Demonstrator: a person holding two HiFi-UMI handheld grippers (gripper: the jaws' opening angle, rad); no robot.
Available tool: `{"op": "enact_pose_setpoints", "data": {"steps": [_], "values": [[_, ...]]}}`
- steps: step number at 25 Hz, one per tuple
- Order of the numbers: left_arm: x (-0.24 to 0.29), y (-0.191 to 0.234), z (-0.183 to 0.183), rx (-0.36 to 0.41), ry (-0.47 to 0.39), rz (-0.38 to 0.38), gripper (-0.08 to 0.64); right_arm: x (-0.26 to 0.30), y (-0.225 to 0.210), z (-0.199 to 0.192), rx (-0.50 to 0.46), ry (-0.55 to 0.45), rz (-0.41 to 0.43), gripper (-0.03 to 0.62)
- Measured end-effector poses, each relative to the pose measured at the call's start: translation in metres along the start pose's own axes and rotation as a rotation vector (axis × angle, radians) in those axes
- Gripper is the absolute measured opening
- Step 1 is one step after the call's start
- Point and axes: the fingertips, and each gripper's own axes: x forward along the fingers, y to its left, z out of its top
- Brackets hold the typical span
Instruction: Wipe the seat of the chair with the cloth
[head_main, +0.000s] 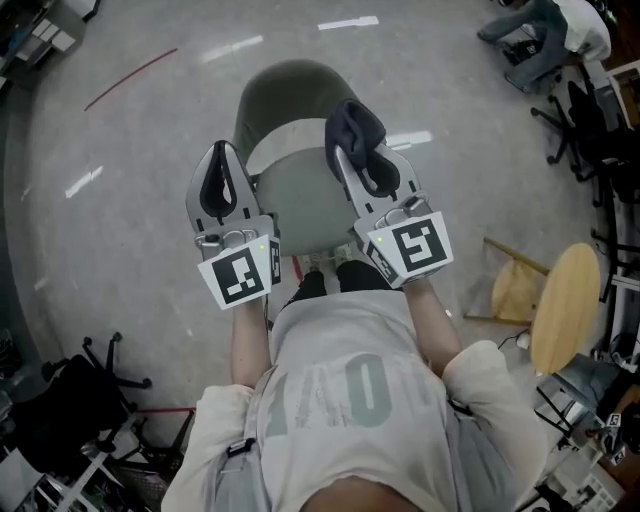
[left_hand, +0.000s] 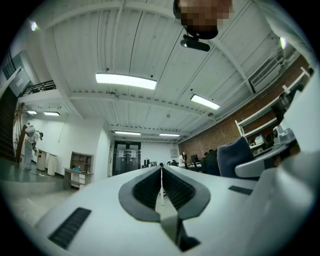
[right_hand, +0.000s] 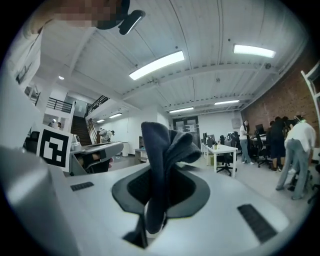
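One chair (head_main: 290, 100), grey-green, stands on the grey floor (head_main: 130, 200) in the upper middle of the head view. Its seat (head_main: 300, 205) lies between the two grippers in the picture and is partly covered by them.

The left gripper (head_main: 222, 155) is at centre left. In its own view the two jaws are pressed together along one thin line and hold nothing. The right gripper (head_main: 350, 160) is at centre right. Its jaws are closed on the one dark cloth (head_main: 353, 122), which stands up out of them in folds. In the right gripper view the cloth (right_hand: 162, 150) is seen against the room and touches nothing else there. In the head view it lies over the right edge of the chair, at the top of the gripper.

A round wooden stool (head_main: 563, 305) stands at the right edge, well apart from the chair. Dark office chairs (head_main: 545, 45) are in the upper right corner. One black wheeled base (head_main: 105, 372) is at the lower left.
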Motion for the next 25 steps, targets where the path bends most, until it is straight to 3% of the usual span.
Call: {"op": "enact_pose_setpoints", "data": {"steps": [6,10,13,20,25], "values": [[0.011,0.001,-0.016,0.012,0.003,0.020,0.020,0.015,-0.018,-0.024,0.032,0.029,0.014,0.049],[0.007,-0.002,-0.048,0.014,0.018,0.042,0.020,0.027,-0.026,-0.071,0.029,0.098,0.052,0.049],[0.024,0.025,-0.076,0.030,-0.032,0.071,0.020,0.073,-0.027,-0.105,0.018,0.088,0.083,0.049],[0.002,0.065,-0.222,-0.014,0.126,0.129,0.020,0.128,0.004,-0.236,0.091,0.241,0.145,0.049],[-0.010,0.065,-0.288,-0.036,0.188,0.153,0.020,0.149,0.021,-0.302,0.169,0.304,0.206,0.049]]}}
